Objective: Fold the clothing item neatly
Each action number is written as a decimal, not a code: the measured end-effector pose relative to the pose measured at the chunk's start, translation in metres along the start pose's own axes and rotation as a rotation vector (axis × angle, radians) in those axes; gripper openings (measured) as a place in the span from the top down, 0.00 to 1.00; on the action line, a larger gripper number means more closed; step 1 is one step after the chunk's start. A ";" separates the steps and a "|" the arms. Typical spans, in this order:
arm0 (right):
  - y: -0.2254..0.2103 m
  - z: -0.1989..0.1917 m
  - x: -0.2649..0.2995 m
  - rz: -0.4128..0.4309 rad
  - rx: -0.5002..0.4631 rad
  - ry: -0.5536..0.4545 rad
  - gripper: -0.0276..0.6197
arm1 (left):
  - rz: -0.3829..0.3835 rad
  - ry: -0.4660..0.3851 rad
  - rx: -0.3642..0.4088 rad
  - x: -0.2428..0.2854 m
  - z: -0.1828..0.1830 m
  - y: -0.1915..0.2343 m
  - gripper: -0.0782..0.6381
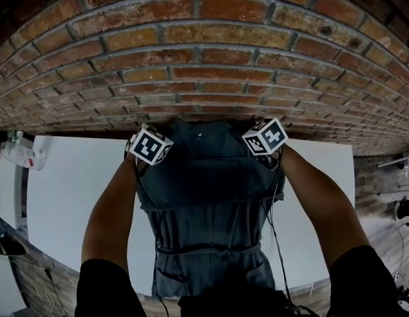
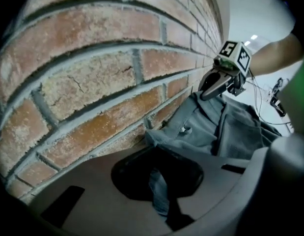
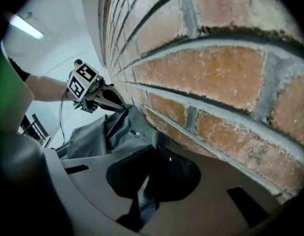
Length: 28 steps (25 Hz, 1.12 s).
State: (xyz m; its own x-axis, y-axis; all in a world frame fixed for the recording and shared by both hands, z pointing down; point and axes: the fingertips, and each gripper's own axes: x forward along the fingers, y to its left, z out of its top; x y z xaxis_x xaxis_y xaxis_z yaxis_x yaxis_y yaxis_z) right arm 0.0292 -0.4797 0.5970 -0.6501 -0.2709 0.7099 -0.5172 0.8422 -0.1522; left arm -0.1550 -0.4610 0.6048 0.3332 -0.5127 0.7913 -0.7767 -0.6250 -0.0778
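A grey-blue garment (image 1: 207,203) lies flat on the white table (image 1: 72,183), its far edge against a brick wall (image 1: 204,58). My left gripper (image 1: 151,144) is at the garment's far left corner and my right gripper (image 1: 265,136) at its far right corner. In the left gripper view, a strip of grey fabric (image 2: 159,188) is pinched between the shut jaws, with the right gripper (image 2: 223,77) across the cloth (image 2: 225,127). In the right gripper view, its jaws are likewise shut on a fold of fabric (image 3: 144,200), and the left gripper (image 3: 95,92) shows beyond the garment (image 3: 102,132).
The brick wall stands directly behind the garment's far edge, close to both grippers. Bare white tabletop extends to the left and right (image 1: 323,170) of the garment. Small items (image 1: 19,152) sit past the table's left edge. Cables (image 1: 277,243) trail over the cloth.
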 end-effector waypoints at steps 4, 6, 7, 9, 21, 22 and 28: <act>0.029 0.013 -0.026 0.099 -0.061 -0.101 0.91 | 0.000 -0.124 0.066 -0.033 0.011 -0.010 0.87; 0.046 0.015 -0.040 0.141 -0.131 -0.131 0.91 | 0.008 -0.182 0.117 -0.051 0.015 -0.018 0.87; 0.055 0.014 -0.048 0.160 -0.170 -0.138 0.91 | 0.013 -0.207 0.143 -0.060 0.016 -0.023 0.87; 0.074 0.008 -0.062 0.196 -0.259 -0.134 0.91 | 0.023 -0.243 0.204 -0.079 0.014 -0.036 0.87; 0.164 -0.069 -0.101 0.349 -0.635 0.050 0.89 | -0.004 -0.269 0.562 -0.128 -0.064 -0.138 0.87; 0.169 -0.081 -0.098 0.373 -0.632 0.091 0.85 | -0.032 -0.223 0.580 -0.121 -0.080 -0.147 0.87; 0.161 -0.132 -0.087 0.398 -0.530 0.286 0.75 | -0.126 -0.072 0.560 -0.106 -0.131 -0.165 0.75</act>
State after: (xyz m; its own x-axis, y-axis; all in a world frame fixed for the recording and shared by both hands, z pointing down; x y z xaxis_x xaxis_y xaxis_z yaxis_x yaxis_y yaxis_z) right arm 0.0758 -0.2588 0.6011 -0.5241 0.1755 0.8334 0.1157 0.9841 -0.1345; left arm -0.1320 -0.2265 0.6131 0.4558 -0.4407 0.7733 -0.3341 -0.8900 -0.3103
